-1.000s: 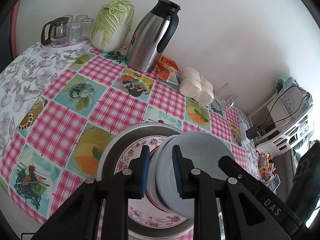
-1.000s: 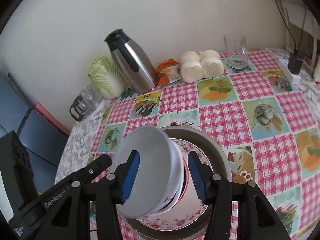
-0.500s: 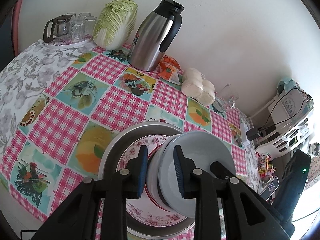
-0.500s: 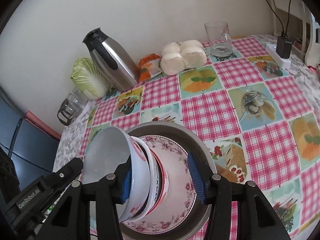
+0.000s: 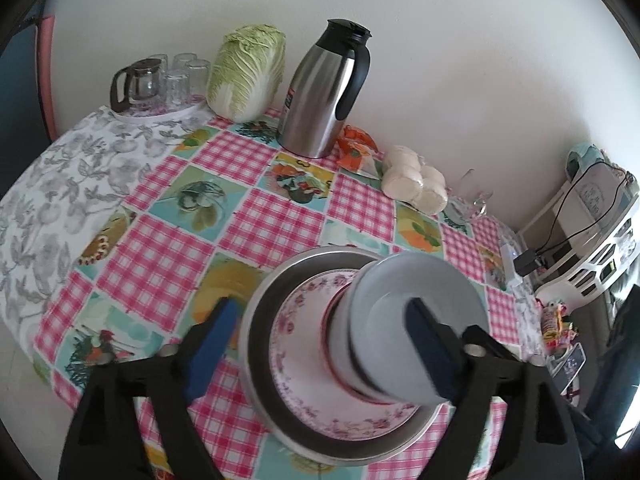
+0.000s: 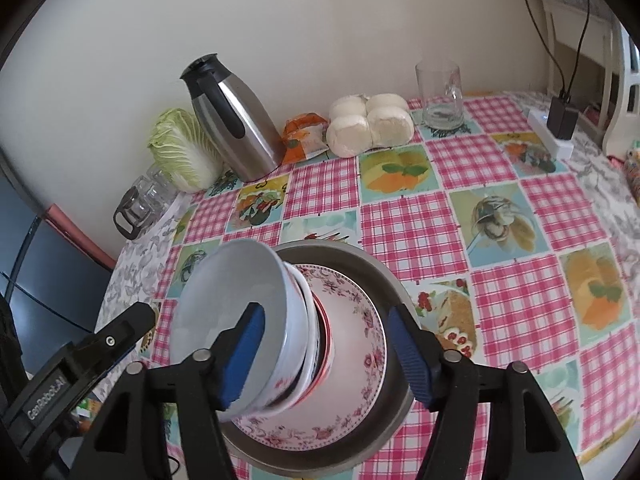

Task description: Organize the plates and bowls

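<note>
A stack of nested bowls (image 5: 416, 320), pale grey-blue inside the top one, stands on a pink-flowered plate (image 5: 296, 344) in a round metal pan (image 5: 250, 340). My left gripper (image 5: 320, 344) is opening wide around the stack; its left pad hangs outside the pan and neither pad presses on the bowls. In the right wrist view the bowl stack (image 6: 232, 304) lies between the opening jaws of my right gripper (image 6: 326, 354). Its left pad sits over the top bowl's mouth, its right pad stands off over the plate (image 6: 360, 320). The left gripper's body (image 6: 80, 368) shows at lower left.
Along the wall stand a steel thermos (image 5: 324, 92), a cabbage (image 5: 248, 72), a tray with a glass pot and tumblers (image 5: 160, 80), an orange packet (image 5: 356, 148) and bagged white buns (image 5: 416, 184). A glass mug (image 6: 440, 96) and a power strip (image 6: 552, 136) are at the far right.
Both grippers have spread their jaws. The left one was pinched on the top bowl's rim and has let go; the right one's pads have come off the stack's sides.
</note>
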`<action>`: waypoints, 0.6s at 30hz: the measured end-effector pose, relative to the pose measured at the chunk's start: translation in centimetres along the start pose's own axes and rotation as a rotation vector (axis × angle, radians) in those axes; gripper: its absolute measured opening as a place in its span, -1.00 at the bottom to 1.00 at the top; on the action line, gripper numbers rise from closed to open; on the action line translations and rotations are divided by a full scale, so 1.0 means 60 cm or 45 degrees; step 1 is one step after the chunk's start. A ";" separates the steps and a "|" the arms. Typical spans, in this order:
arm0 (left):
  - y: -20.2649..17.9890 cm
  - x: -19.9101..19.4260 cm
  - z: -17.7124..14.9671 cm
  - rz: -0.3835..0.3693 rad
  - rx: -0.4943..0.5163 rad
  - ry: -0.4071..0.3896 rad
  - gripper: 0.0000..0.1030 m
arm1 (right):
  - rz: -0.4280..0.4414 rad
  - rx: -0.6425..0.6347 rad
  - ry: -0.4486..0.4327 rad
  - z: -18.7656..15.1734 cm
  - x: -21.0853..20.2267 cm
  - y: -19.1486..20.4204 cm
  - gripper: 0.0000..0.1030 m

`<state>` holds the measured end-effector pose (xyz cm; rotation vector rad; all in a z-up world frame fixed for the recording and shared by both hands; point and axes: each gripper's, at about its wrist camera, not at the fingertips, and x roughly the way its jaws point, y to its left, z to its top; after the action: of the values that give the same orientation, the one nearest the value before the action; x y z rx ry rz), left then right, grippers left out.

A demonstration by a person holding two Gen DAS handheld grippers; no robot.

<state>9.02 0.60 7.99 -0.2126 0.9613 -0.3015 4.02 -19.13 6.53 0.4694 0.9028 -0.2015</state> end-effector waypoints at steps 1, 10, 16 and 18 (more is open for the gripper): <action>0.003 -0.005 -0.005 0.011 0.012 -0.011 0.78 | -0.004 -0.010 -0.008 -0.005 -0.005 0.001 0.53; 0.022 -0.025 -0.058 0.127 0.119 -0.026 0.99 | -0.072 -0.109 -0.075 -0.051 -0.043 0.001 1.00; 0.026 -0.031 -0.091 0.169 0.195 -0.009 0.99 | -0.113 -0.142 -0.052 -0.086 -0.044 -0.009 1.00; 0.027 -0.032 -0.100 0.169 0.206 0.004 0.99 | -0.126 -0.153 -0.048 -0.095 -0.044 -0.011 1.00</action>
<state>3.29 2.49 5.65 -0.0004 0.9443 -0.2556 -1.85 -17.07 5.42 0.3084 0.8967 -0.2441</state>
